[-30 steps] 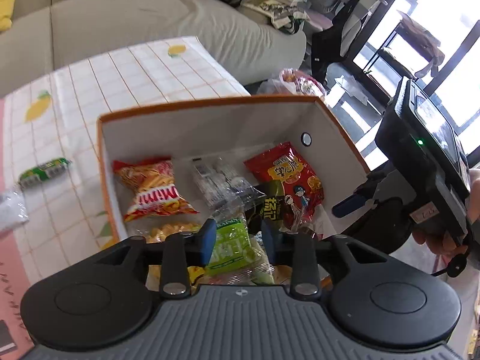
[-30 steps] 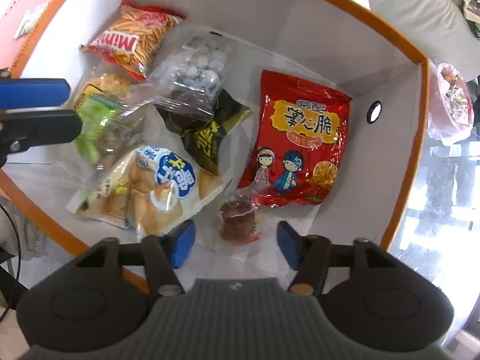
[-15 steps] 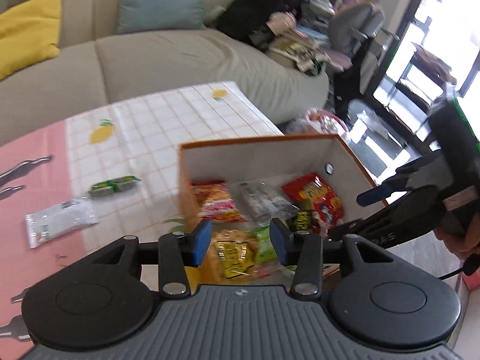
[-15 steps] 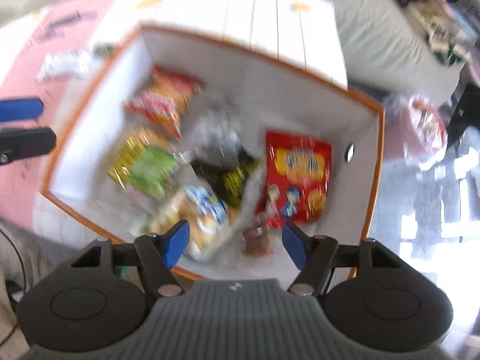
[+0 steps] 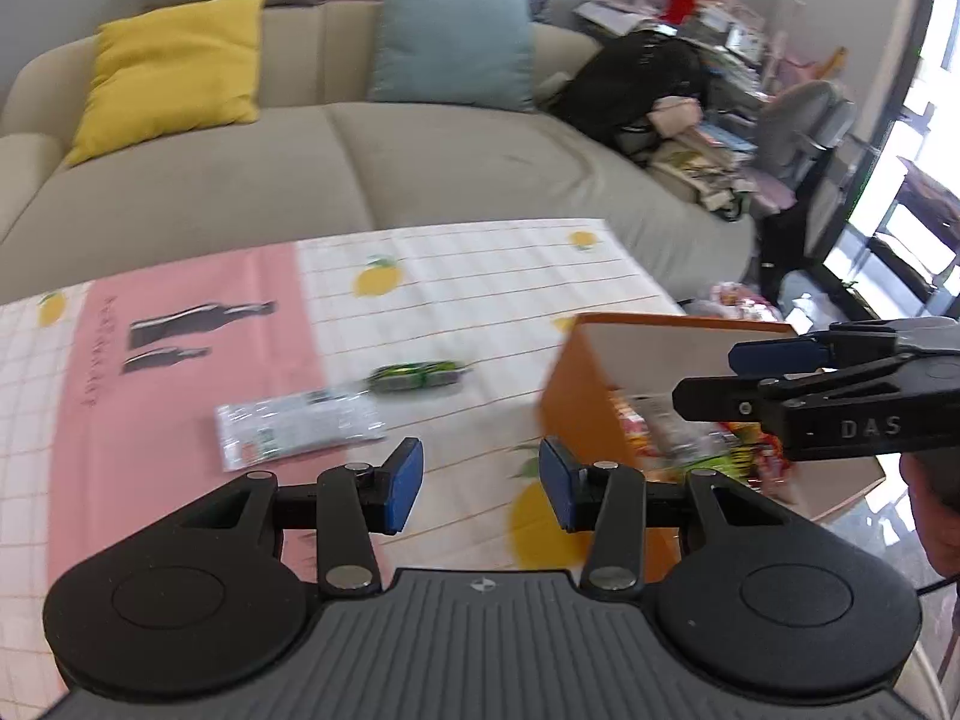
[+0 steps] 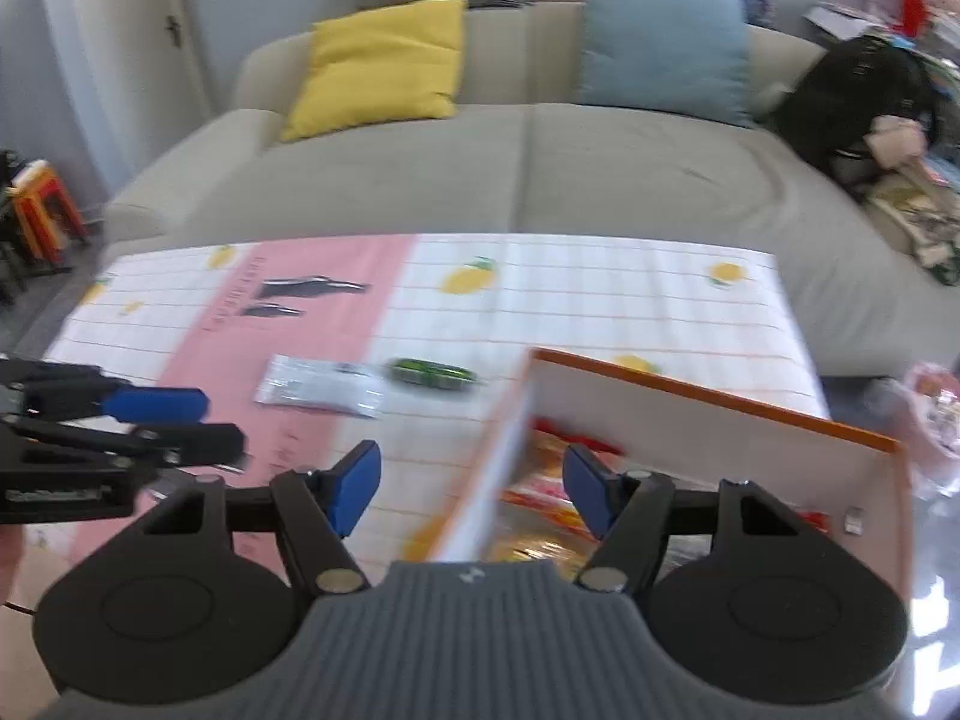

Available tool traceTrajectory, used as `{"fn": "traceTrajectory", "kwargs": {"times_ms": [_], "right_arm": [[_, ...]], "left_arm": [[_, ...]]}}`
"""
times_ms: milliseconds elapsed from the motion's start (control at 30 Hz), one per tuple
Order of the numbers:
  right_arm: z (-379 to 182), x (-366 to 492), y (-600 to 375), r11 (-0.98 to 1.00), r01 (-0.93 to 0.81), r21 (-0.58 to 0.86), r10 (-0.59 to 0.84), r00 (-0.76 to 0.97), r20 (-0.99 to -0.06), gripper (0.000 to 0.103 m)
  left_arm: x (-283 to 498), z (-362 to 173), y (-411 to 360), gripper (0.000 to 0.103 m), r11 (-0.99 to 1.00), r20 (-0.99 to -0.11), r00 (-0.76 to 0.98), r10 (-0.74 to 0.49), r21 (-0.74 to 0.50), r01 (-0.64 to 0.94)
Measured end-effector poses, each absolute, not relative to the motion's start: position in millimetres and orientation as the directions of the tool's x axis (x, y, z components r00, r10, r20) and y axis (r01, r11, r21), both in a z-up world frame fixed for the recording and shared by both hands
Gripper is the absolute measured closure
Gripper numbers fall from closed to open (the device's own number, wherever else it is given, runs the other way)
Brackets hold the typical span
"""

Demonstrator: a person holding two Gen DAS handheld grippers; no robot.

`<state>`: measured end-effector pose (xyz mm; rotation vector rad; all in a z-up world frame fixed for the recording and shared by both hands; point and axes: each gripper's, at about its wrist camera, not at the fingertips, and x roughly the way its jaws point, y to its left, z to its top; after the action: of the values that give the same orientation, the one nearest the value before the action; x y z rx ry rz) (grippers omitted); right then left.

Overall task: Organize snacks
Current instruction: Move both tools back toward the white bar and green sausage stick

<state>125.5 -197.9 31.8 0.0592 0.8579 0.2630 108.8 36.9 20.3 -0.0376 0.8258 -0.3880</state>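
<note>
Both hand-held grippers — left [image 5: 480, 483], right [image 6: 471, 492] — are seen open and empty; a green snack pack [image 5: 418, 375] and a clear packet [image 5: 297, 427] are left on the worktop [image 5: 480, 294] beside the orange box [image 5: 585, 396].

"DAS" on right hand-held gripper [image 5: 750, 375]

Left claw [image 5: 480, 485] is up in the air, angled downward, its blue pads [image 5: 403, 485] parted with nothing between them; those jaws have just been opening. Right claw [image 6: 471, 486] is tilted downward too, jaws spread wider than the left's and empty, having just been opening as well. From the left wrist view the right claw [image 5: 708, 378] reaches in from the right edge, seen side-on, a bit of the person's hand [image 5: 933, 516] behind it. From the right wrist view the left claw [image 6: 198, 423] pokes in from the left edge, side-on.
</note>
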Motion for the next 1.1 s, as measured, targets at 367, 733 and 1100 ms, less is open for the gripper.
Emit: {"fn": "traceTrajectory", "kwargs": {"times_ms": [367, 733, 1100], "right_arm": [[-3.4, 177.7, -120.0, 0.932, -0.354, 0.08, 0.277, 0.553, -0.786, 0.037], [-66.7, 265.3, -76.0, 0.822, -0.552, -0.139, 0.143, 0.437, -0.888, 0.036], [-112.4, 332.5, -57.4, 0.706, -0.677, -0.208, 0.062, 0.352, -0.934, 0.036]], "left_arm": [[144.3, -12.2, 86.4, 0.048, 0.93, -0.758, 0.567, -0.323, -0.141, 0.34], [212.2, -57.7, 77.4, 0.03, 0.851, -0.84, 0.474, -0.262, 0.03, 0.525], [251.2, -105.8, 61.5, 0.025, 0.647, -0.899, 0.4, -0.177, 0.2, 0.736]]}}
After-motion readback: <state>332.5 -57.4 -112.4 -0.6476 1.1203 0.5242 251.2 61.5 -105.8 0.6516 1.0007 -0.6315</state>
